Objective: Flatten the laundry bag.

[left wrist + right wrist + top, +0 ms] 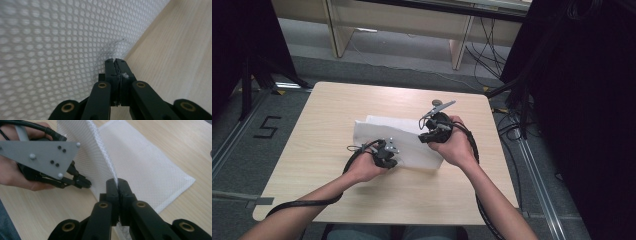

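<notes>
Two grippers are on one white mesh bag [412,142], which lies flat near the middle of the wooden table [312,150]; the work in hand appears to be folding or opening it. Judgement on step: early to mid fold, since one layer of mesh is raised along the near edge while the rest of the bag rests flat on the wood. Left gripper [387,159]: in the left gripper view its jaws are pressed together with a thin lip of mesh [113,51] drawn up between the tips, so it is clamped on the bag's edge close to the tabletop. Right gripper [432,131]: in the right gripper view its jaws meet with no gap and the bag's hemmed edge [105,157] rises straight out of them, standing nearly upright; it is pinching that edge and holding it lifted off the table. In that same view the left gripper [83,183] sits just beside the raised fold, tips against the mesh. Next move, as I judge it: carry the lifted edge across in one direction with both pinches kept firm, keeping the mesh taut so it neither slips free nor bunches.
</notes>
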A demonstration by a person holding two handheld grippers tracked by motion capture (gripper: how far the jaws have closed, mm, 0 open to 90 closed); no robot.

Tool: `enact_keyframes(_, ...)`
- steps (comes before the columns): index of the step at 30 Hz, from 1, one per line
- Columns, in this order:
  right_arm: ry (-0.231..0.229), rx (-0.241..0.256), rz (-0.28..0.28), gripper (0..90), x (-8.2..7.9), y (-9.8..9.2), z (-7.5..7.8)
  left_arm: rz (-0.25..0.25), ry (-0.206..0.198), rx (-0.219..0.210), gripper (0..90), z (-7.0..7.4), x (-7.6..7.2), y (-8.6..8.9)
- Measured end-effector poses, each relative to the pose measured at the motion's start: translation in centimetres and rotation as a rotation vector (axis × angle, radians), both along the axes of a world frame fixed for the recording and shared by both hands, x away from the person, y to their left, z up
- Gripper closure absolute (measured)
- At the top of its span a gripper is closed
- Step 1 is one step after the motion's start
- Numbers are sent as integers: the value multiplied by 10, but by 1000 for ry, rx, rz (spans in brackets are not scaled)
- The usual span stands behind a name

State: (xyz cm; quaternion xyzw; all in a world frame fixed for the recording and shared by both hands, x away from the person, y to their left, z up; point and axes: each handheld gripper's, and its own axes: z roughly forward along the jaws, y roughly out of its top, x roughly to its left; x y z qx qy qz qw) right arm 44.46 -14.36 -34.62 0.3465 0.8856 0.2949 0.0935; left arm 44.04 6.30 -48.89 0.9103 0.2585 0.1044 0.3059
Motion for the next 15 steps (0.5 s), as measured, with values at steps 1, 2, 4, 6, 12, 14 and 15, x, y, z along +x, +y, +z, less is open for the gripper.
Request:
enact_keyframes(1,-2,-6,-2,897,0,0,-1,1,0,11,875,2,-2,3)
enact_keyframes(2,2,6,20,896,-1,-1,-5,0,-2,4,871,5,-7,11)
enact_keyframes(4,5,-2,28,896,-1,-1,-6,-7,-7,0,868,6,-9,16)
enact_keyframes(6,12,-5,8,896,-3,-2,-9,4,-9,-5,863,10,-16,28)
enact_keyframes(12,5,-2,24,896,-8,-4,-14,35,-21,-29,844,22,-37,69)
enact_keyframes(14,8,-6,30,896,-11,-4,-15,50,-21,-44,840,25,-44,82)
enact_keyframes(15,12,-10,36,896,-13,-4,-15,63,-25,-46,838,27,-48,90)
